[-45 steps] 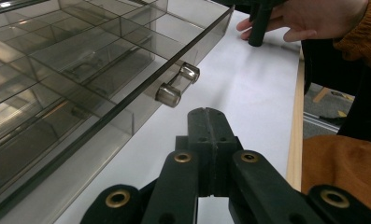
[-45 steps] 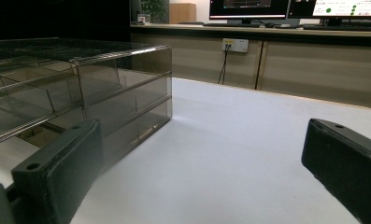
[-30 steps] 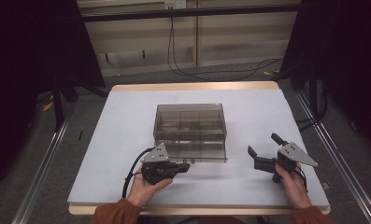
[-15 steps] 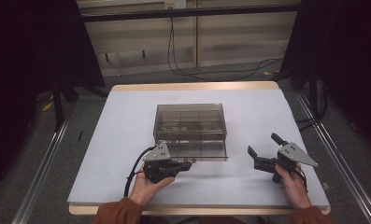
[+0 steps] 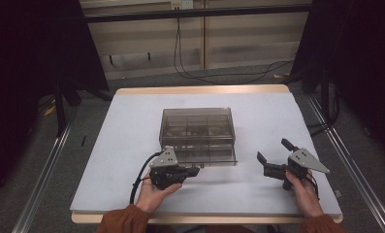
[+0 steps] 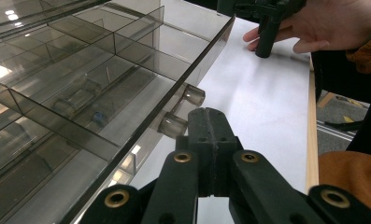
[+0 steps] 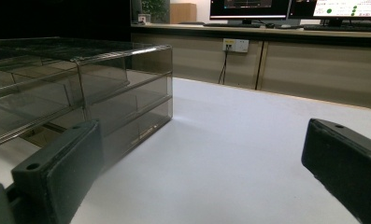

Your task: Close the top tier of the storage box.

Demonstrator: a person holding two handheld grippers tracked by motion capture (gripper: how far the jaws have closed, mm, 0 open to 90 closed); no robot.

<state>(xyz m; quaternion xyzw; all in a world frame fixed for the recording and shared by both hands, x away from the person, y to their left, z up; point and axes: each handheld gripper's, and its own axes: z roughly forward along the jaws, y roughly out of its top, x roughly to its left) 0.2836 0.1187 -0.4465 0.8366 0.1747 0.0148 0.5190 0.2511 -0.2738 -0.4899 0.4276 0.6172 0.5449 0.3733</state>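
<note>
A smoky clear drawer box (image 5: 197,127) stands mid-table, its bottom drawer (image 5: 213,158) pulled out toward the person. My left gripper (image 5: 195,171) lies just in front of that drawer, jaws shut. In the left gripper view the shut tips (image 6: 206,122) rest beside the drawer's clear handle (image 6: 174,125), with nothing visibly between them. My right gripper (image 5: 273,151) sits on the table right of the box, open and empty. The right gripper view has its fingers (image 7: 57,170) wide apart, with the box (image 7: 122,100) off to the left.
The white tabletop (image 5: 132,141) has free room on both sides of the box. A wooden edge (image 5: 200,90) runs along the far side. Cables (image 5: 190,68) lie on the floor beyond. The drawer's compartments (image 6: 94,88) look mostly bare.
Almost nothing differs. The left gripper has crept slightly toward the drawer front; the right gripper has stayed still and open.
</note>
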